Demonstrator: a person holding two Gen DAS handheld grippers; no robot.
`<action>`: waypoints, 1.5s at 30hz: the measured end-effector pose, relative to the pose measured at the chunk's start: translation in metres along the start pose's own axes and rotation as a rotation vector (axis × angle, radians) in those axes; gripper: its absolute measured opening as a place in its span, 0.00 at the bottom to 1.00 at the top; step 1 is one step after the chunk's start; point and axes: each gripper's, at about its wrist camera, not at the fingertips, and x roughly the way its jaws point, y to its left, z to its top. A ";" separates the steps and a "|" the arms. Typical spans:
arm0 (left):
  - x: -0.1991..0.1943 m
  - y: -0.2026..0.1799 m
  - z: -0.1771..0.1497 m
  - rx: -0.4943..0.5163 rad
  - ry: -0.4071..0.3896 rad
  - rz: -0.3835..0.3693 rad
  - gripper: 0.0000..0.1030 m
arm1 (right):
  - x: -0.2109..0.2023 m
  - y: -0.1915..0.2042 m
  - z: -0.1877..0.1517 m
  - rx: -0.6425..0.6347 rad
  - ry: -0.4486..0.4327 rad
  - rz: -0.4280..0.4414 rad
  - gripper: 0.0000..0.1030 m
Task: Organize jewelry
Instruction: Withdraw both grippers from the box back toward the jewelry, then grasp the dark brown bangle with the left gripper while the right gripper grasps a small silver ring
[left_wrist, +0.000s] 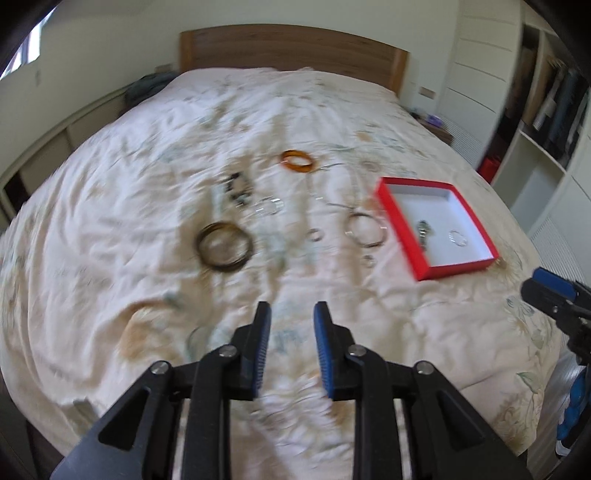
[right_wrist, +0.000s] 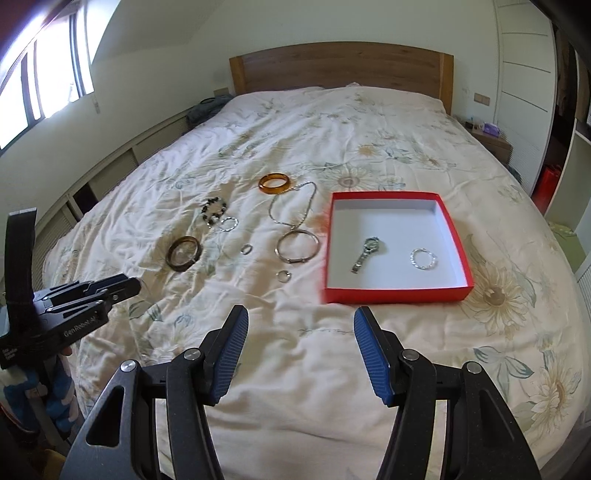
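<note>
A: Start with the big picture. Where does everything sit?

B: On the bed (right_wrist: 295, 155). The red box (right_wrist: 397, 293) lies to the right, ahead of the right gripper (right_wrist: 297, 341), with a wristwatch (right_wrist: 365, 254) and a small twisted silver ring (right_wrist: 423, 258) already inside. The loose jewelry lies in a cluster to the left of the box.

A: So which hand is nearer the loose pieces?

B: I'd say the left gripper (left_wrist: 291, 334). From its own camera the dark brown bangle (left_wrist: 224, 247) lies ahead and a little left of the fingers, flat on the cover. The silver bangle (right_wrist: 297, 245) lies just beside the box's left wall, between the two hands.

A: And the rest?

B: An amber bangle (right_wrist: 275, 183) farthest back, a silver chain necklace (right_wrist: 295, 206) running from it down to the silver bangle, a dark beaded bracelet (right_wrist: 214, 212), then three small rings (right_wrist: 283, 275) scattered between.

A: Are the fingers holding anything?

B: No. Both pairs stand apart and empty, the right wider than the left. The left view is blurred, so fine detail there is unsure.
</note>
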 end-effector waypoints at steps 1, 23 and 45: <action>0.001 0.007 -0.002 -0.013 0.002 0.004 0.26 | 0.003 0.003 0.000 -0.005 0.002 0.006 0.57; 0.088 0.083 0.011 -0.248 0.087 0.021 0.26 | 0.117 0.015 0.007 -0.008 0.127 0.144 0.43; 0.175 0.112 0.051 -0.331 0.158 0.051 0.26 | 0.209 0.031 0.033 -0.033 0.221 0.030 0.40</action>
